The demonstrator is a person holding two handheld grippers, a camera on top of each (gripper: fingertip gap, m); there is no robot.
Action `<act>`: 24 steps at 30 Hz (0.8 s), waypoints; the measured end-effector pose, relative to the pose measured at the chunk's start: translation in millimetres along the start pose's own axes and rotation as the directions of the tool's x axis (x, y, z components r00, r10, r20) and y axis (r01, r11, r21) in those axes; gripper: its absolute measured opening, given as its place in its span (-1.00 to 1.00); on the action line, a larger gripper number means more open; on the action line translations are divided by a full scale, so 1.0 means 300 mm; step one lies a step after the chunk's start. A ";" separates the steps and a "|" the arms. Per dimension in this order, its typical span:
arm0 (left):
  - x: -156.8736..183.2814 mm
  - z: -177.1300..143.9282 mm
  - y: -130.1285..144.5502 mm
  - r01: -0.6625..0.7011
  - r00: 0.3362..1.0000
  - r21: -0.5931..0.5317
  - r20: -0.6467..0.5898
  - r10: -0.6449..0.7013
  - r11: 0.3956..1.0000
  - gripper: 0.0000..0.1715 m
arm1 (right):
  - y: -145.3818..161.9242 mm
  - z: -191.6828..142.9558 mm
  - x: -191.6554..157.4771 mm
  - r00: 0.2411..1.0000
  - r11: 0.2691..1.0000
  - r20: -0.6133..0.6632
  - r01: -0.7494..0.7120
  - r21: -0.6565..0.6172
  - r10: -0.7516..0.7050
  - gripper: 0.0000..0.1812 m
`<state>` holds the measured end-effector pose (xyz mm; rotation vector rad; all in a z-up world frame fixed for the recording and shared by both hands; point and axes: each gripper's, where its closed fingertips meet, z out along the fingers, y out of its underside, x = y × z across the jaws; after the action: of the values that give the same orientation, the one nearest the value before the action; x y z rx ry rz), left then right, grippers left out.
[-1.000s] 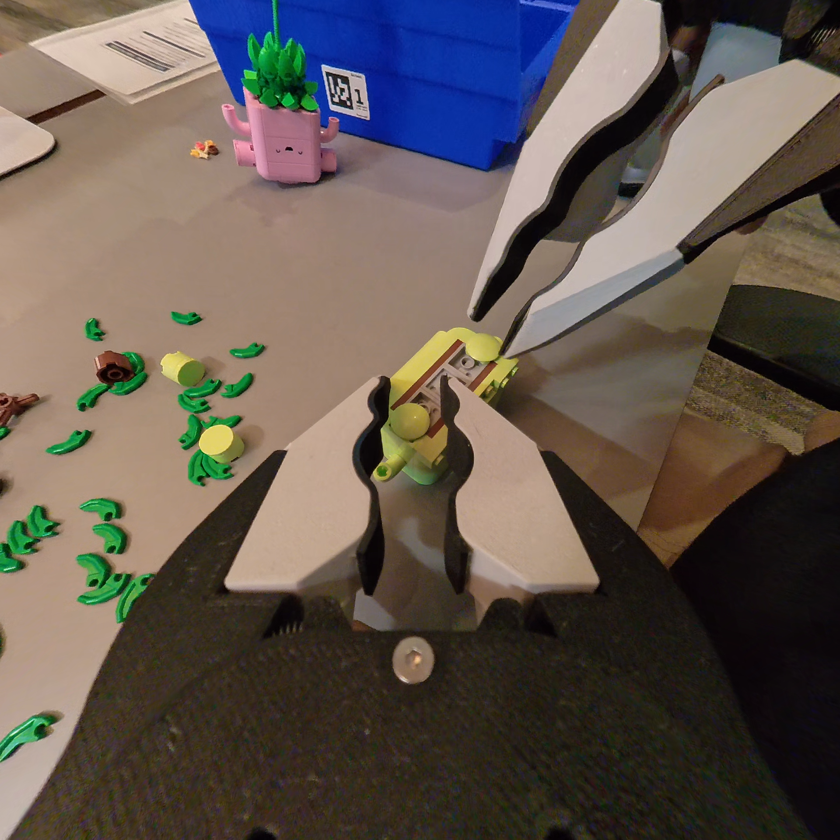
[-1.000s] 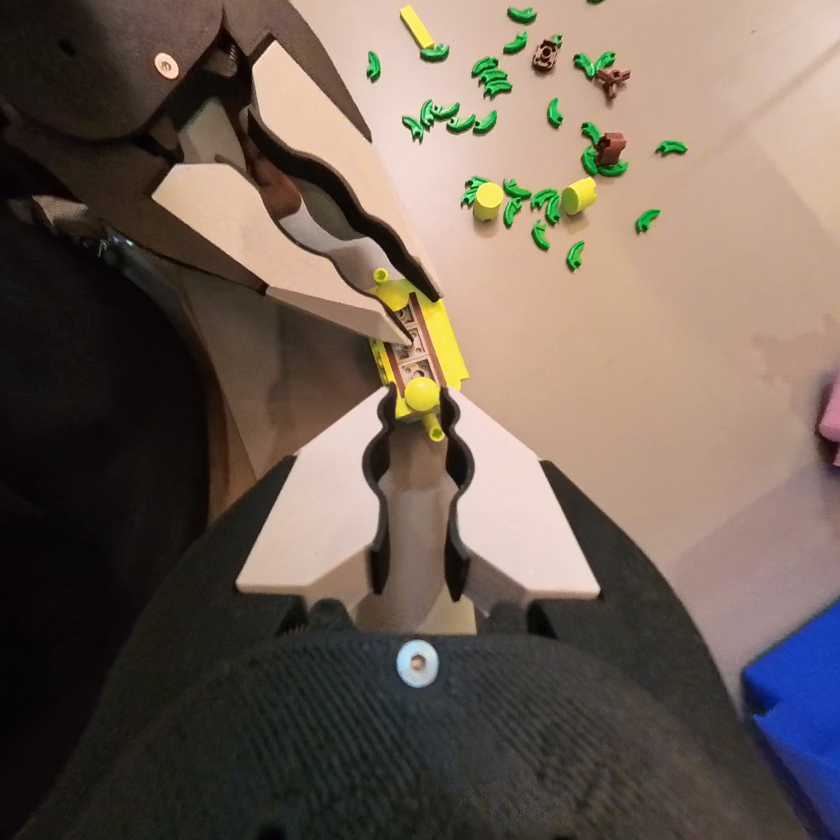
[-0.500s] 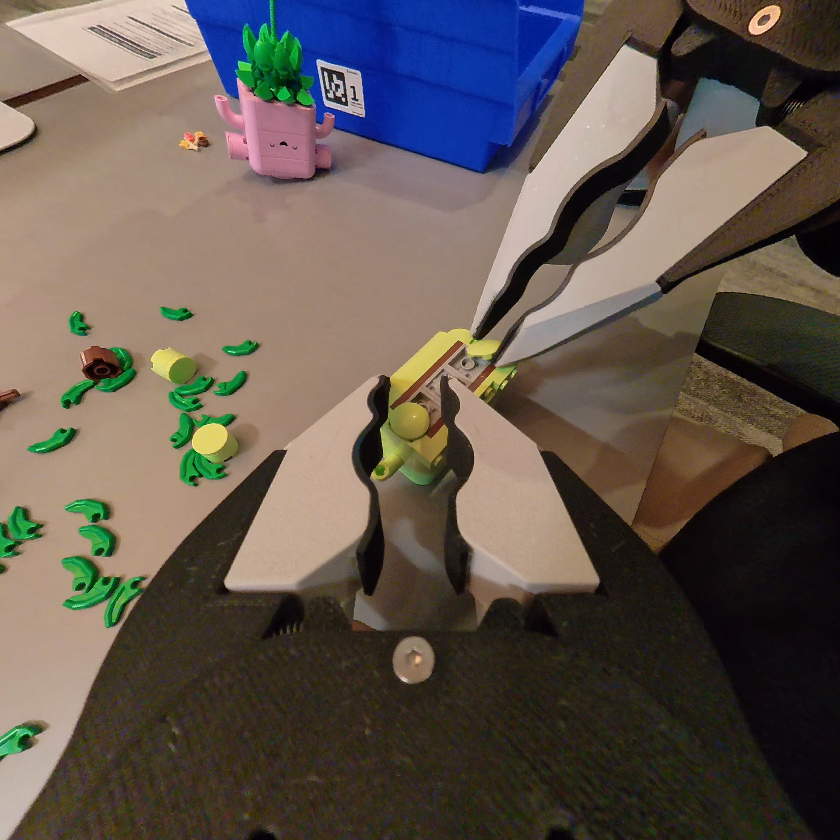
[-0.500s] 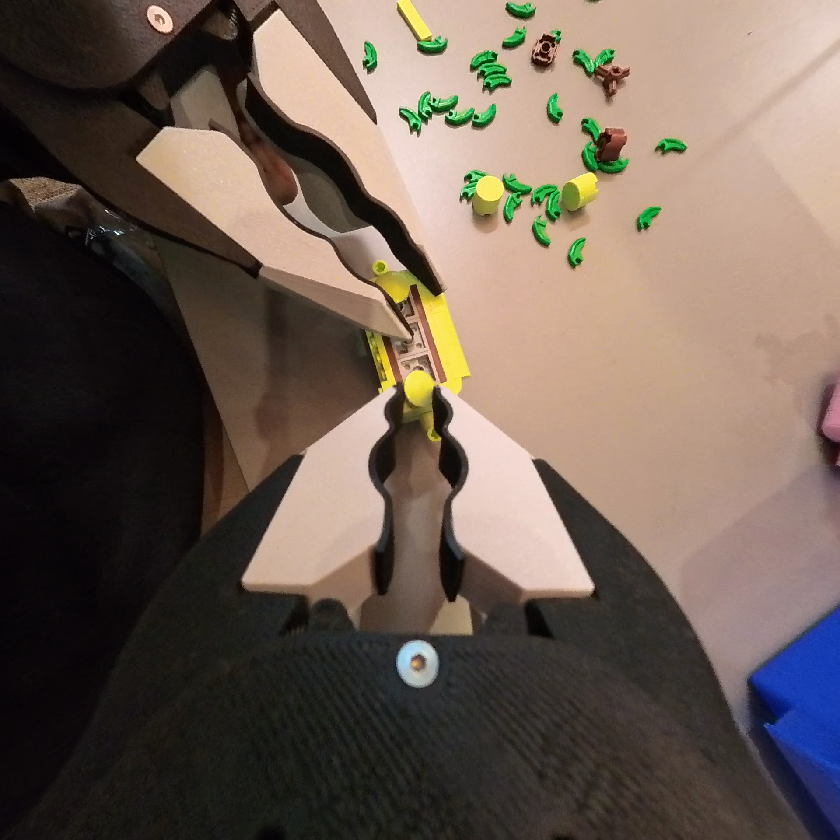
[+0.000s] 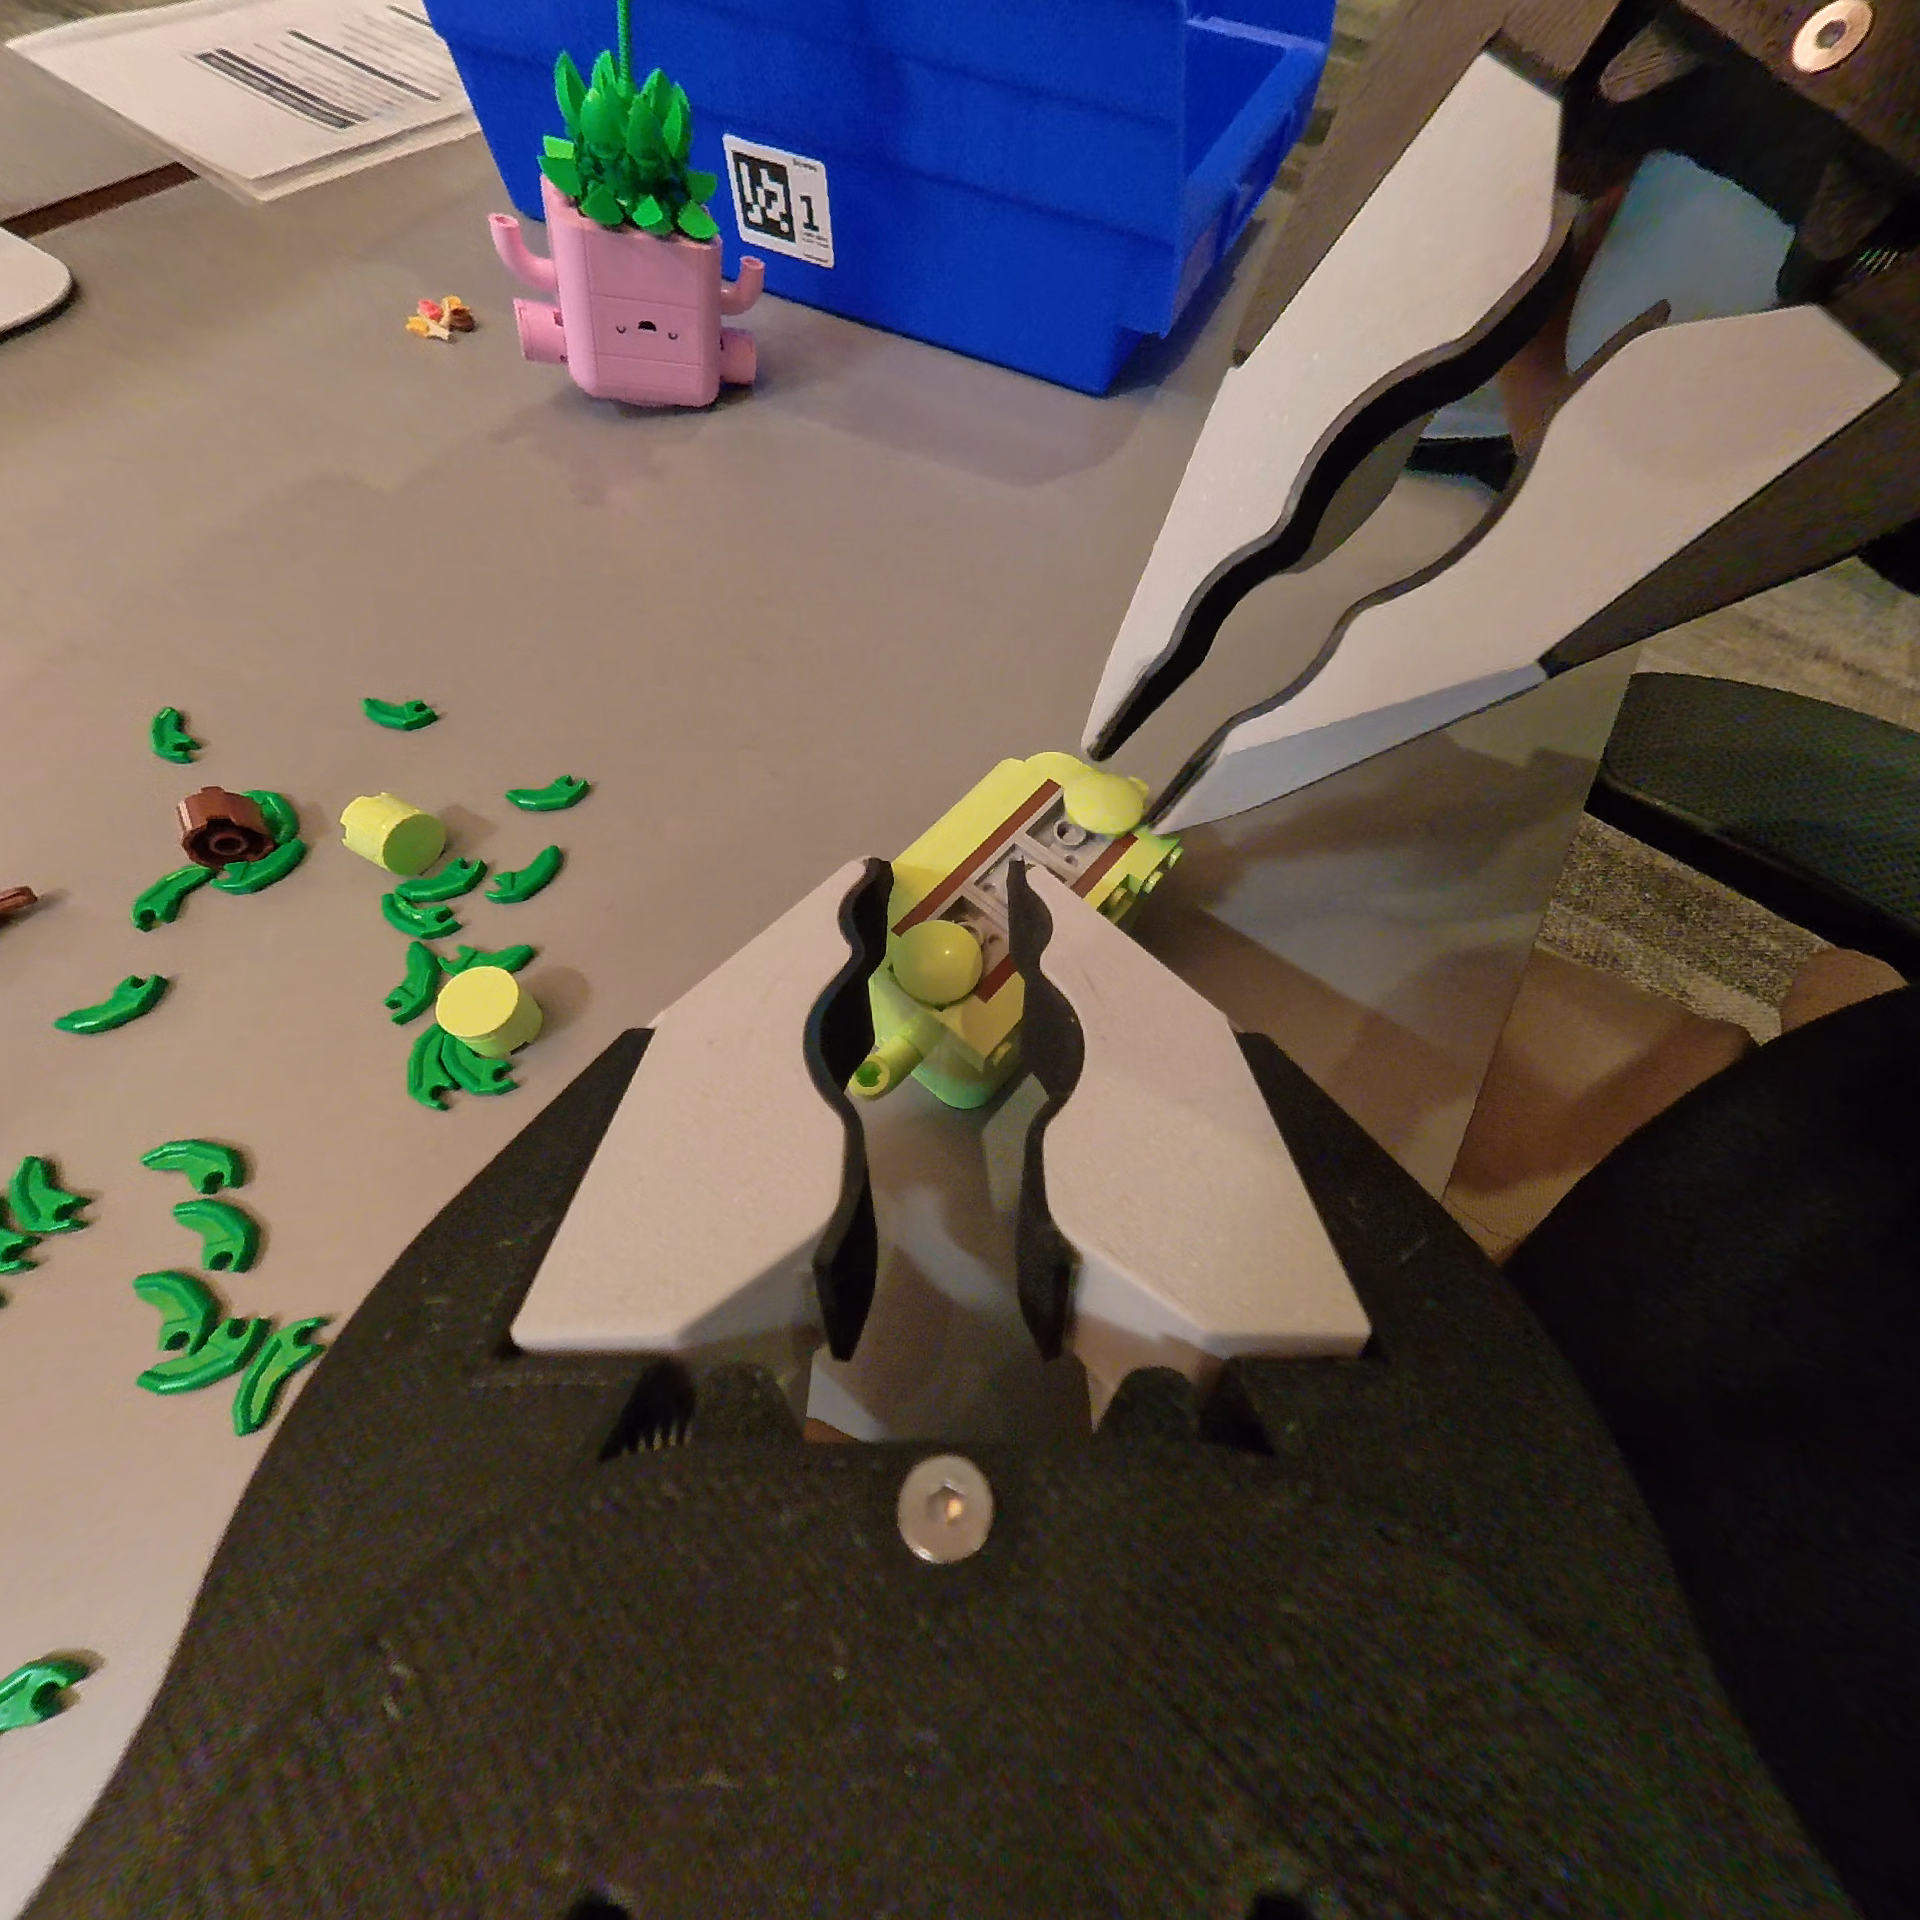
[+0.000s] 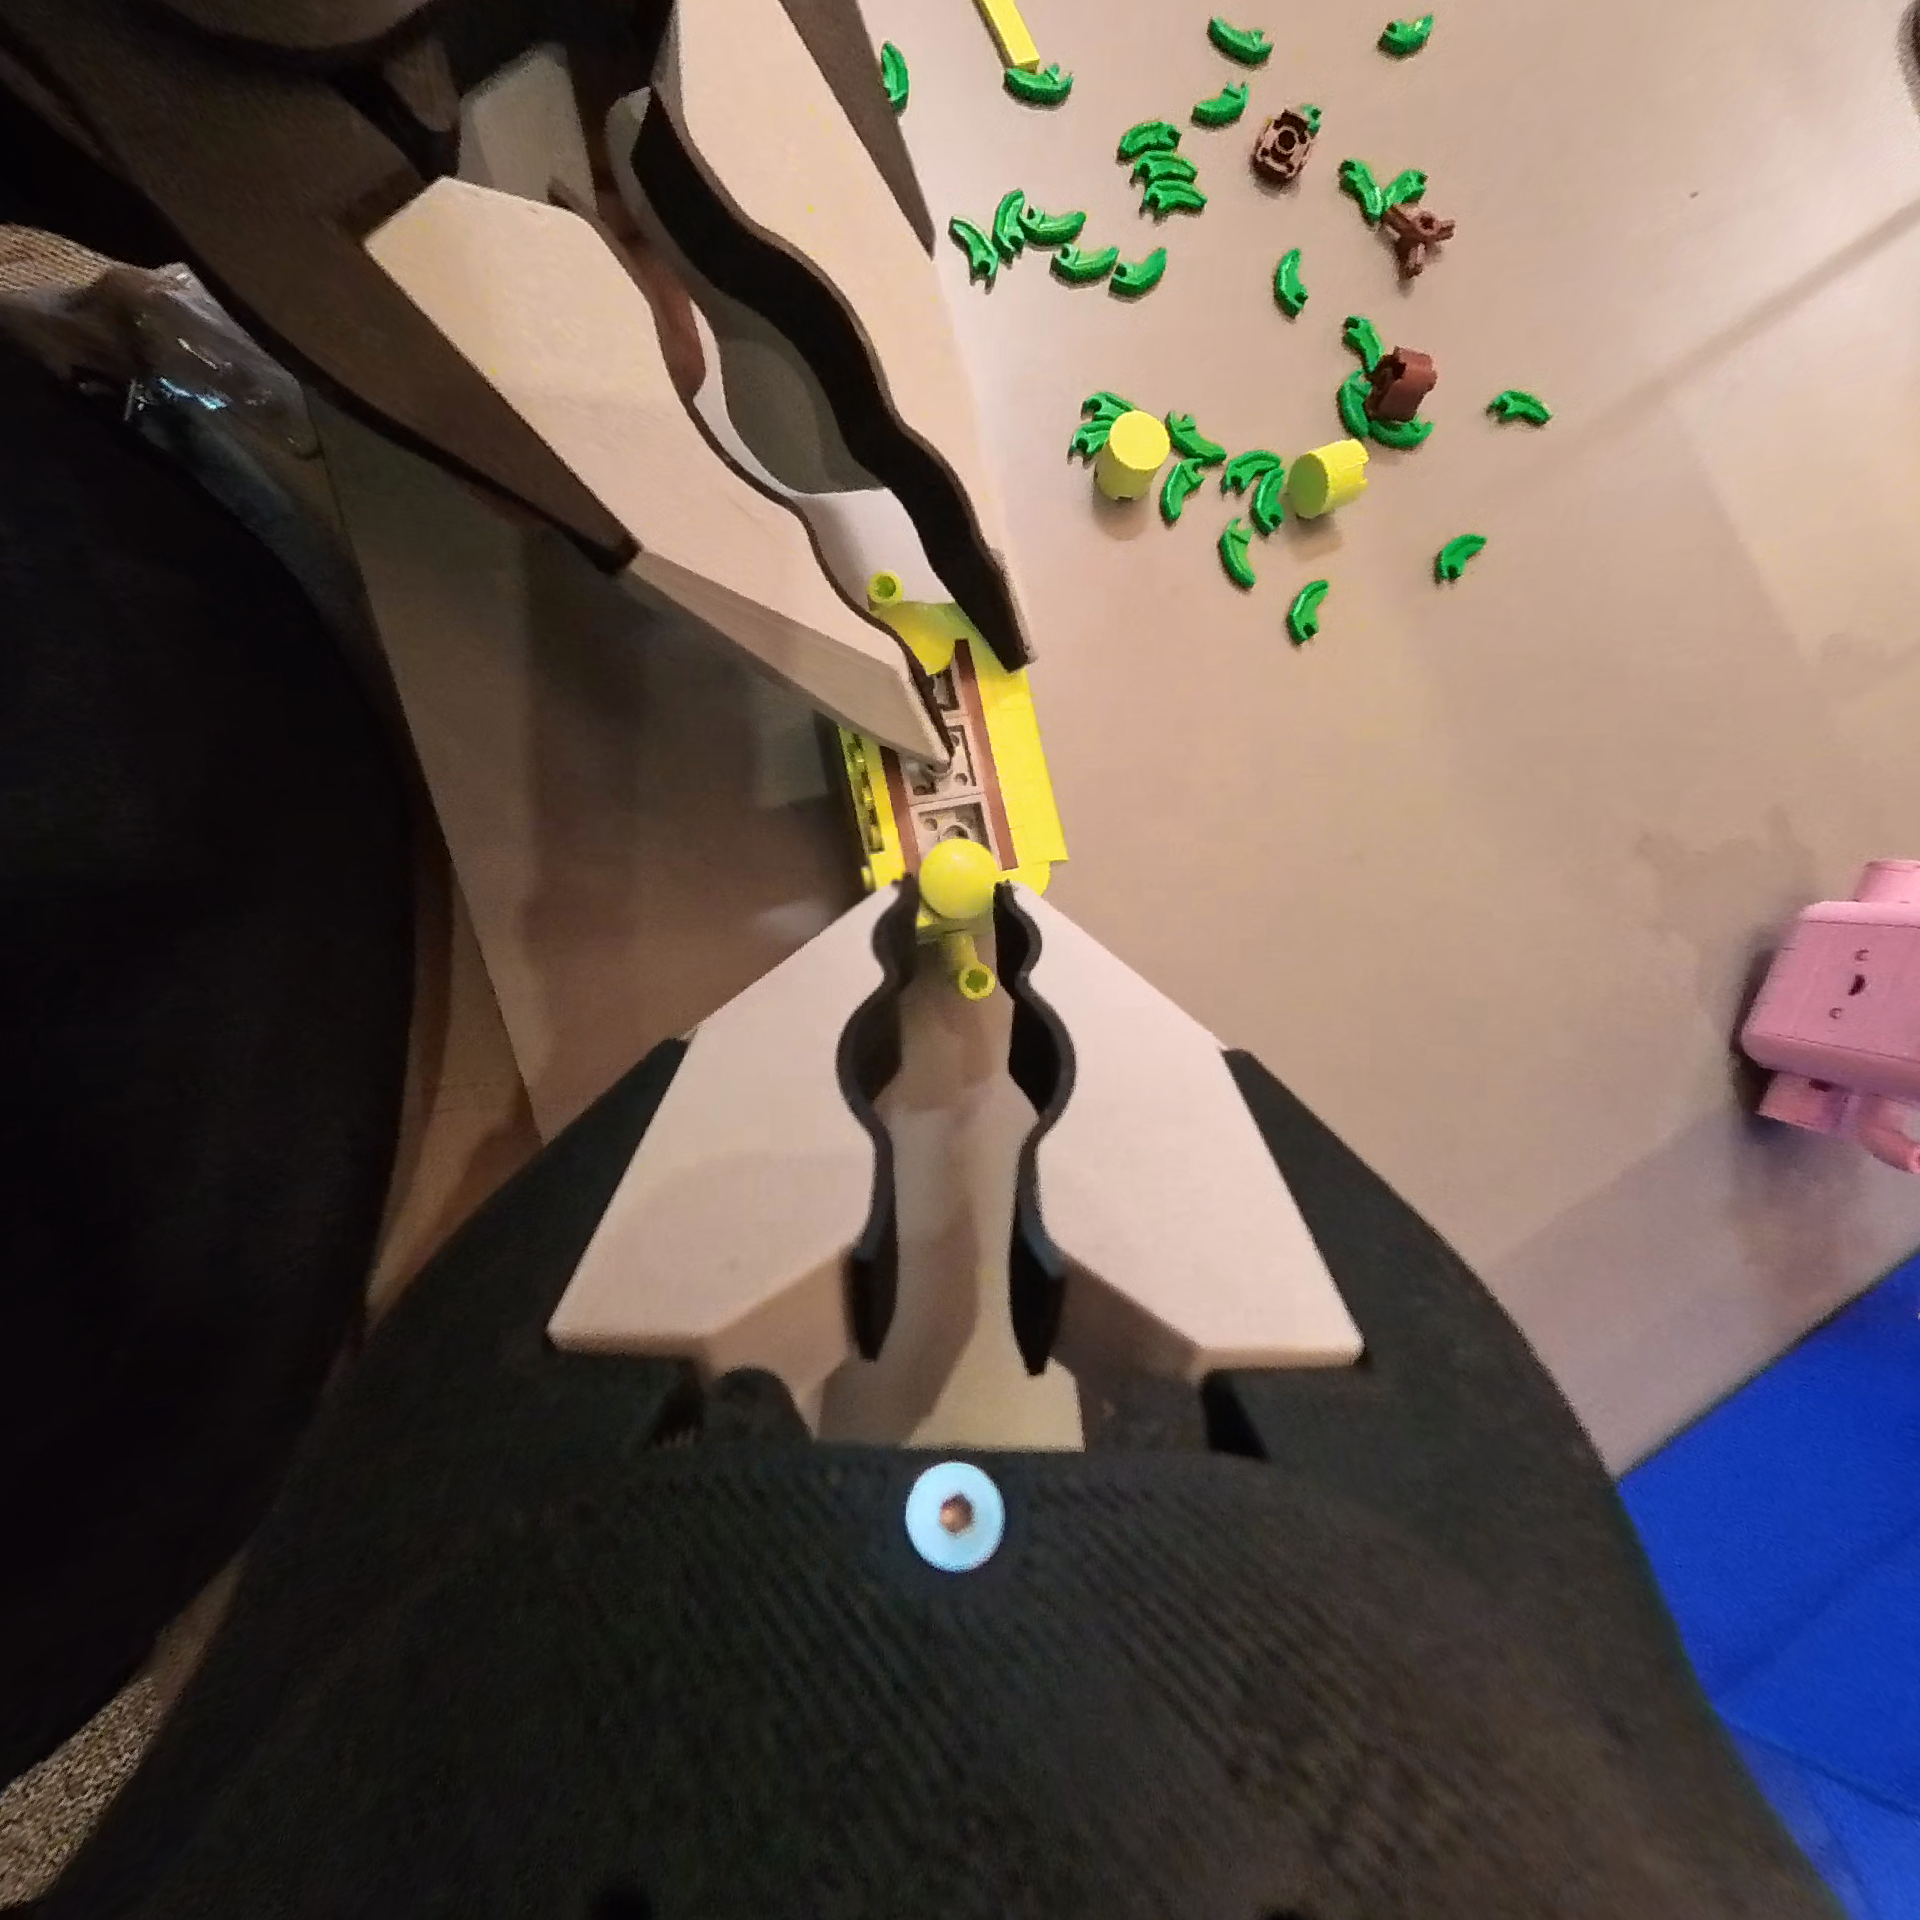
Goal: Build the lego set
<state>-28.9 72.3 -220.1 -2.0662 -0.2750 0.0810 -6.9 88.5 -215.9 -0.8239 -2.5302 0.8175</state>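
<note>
A lime lego build [image 5: 987,831] with a grey and brown top lies near the table's right edge. My left gripper [image 5: 940,878] is shut on its near end, where a lime dome [image 5: 935,961] sits between the fingers. My right gripper [image 5: 1127,784] comes in from the upper right. Its tips pinch the far end at a second lime dome [image 5: 1107,805]. In the right wrist view my right gripper [image 6: 951,896] holds that dome [image 6: 956,878] at its tips. The left gripper [image 6: 975,701] grips the other end of the build [image 6: 1023,769].
Several green leaf pieces [image 5: 447,883], two lime cylinders [image 5: 395,831] and a brown piece [image 5: 218,826] are scattered at left. A finished pink pot figure [image 5: 634,301] stands before a blue bin [image 5: 987,156]. Papers [image 5: 270,83] lie at the back left. The table edge [image 5: 1507,1039] is close on the right. From the left gripper's tips to the brown piece [image 5: 218,826] is close to 15 centimetres. The right camera catches it too, in the right wrist view [image 6: 1395,373].
My right gripper narrowed from open around the far dome to closed on it, then drew back slightly so the dome shows again. The left gripper kept its hold.
</note>
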 end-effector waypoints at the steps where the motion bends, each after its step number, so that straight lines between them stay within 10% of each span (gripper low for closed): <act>1: 0.000 0.000 0.000 0.001 1.000 0.000 -0.001 -0.001 1.000 -0.74 | -0.002 -0.002 0.000 1.000 1.000 0.001 -0.003 0.002 0.003 -0.85; 24: 0.003 -0.001 -0.002 0.013 1.000 0.004 -0.019 -0.013 1.000 -0.74 | -0.045 -0.029 -0.034 0.874 0.957 0.390 0.253 0.142 -0.289 -0.70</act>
<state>-28.1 72.6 -219.5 -2.0602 -0.2765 0.0542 -0.5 76.8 -202.3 -0.2718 -2.8516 1.0855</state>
